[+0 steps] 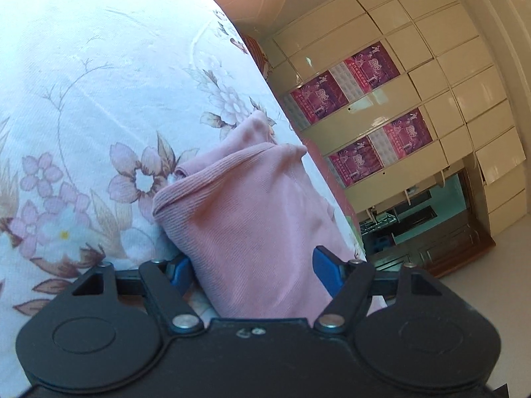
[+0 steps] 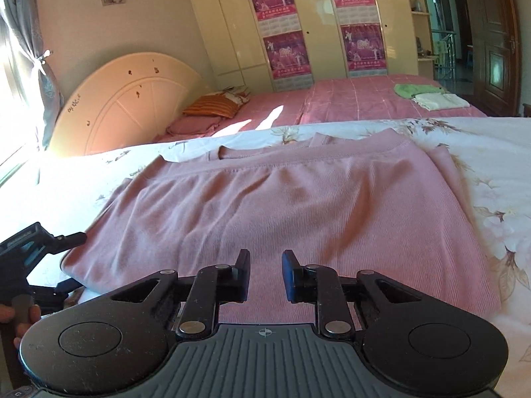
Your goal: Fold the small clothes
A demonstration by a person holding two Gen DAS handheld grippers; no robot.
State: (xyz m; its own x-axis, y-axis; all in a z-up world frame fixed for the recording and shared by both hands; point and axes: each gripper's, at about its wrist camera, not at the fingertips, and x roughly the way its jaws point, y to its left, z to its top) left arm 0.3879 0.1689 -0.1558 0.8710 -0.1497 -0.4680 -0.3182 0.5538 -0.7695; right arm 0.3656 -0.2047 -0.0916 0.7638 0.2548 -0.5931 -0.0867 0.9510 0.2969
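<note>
A pink ribbed garment [image 2: 292, 205] lies folded flat on a white floral bedsheet [image 2: 497, 152]. My right gripper [image 2: 265, 277] hovers over its near edge, open, with nothing between the fingers. My left gripper [image 1: 252, 265] is rolled sideways at the garment's left corner; its blue fingers stand wide apart on either side of a bunch of the pink fabric [image 1: 245, 205], jaws open. The left gripper also shows in the right wrist view [image 2: 66, 242] at the garment's left edge.
Beyond the floral sheet is a pink checked bed [image 2: 358, 99] with a striped pillow [image 2: 212, 106], a green cloth [image 2: 415, 89] and a white folded cloth [image 2: 438, 101]. A cream headboard [image 2: 126, 99] and a wardrobe with posters [image 2: 318, 23] stand behind.
</note>
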